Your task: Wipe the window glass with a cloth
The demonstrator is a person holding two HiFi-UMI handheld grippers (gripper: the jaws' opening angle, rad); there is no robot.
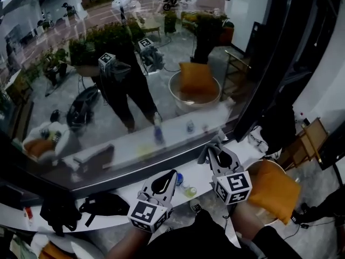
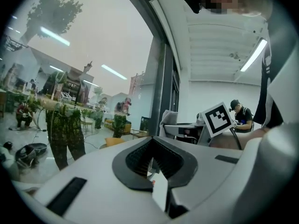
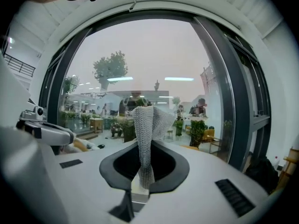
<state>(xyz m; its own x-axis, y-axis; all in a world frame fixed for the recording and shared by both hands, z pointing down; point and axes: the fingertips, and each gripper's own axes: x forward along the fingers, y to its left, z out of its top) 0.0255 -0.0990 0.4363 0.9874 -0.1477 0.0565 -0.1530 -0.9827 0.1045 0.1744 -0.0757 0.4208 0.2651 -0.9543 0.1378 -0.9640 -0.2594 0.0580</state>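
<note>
**A:** Where's the cloth?

**B:** The grey mesh cloth is in the right gripper. The jaws pinch its lower end and the rest stands up in a loose fold, pointing at the window glass.

**A:** Is it touching the glass?

**B:** I can't tell for certain. In the head view the right gripper sits low, at the bottom edge of the window glass just above the white sill, and the cloth looks to be just short of the pane.

**A:** And the other one?

**B:** The left gripper is also below the glass, over the sill beside the right one. Its own view shows the left gripper with its jaws pressed together and nothing between them.

**A:** So how much is wiped?

**B:** None that I can make out. The pane is full of reflections, with no streaks or cleaner patch to read. My judgement is that the cloth is gripped and brought close, so picking it up is done. Pressing it to the glass and sweeping across the pane is not yet done.
</note>
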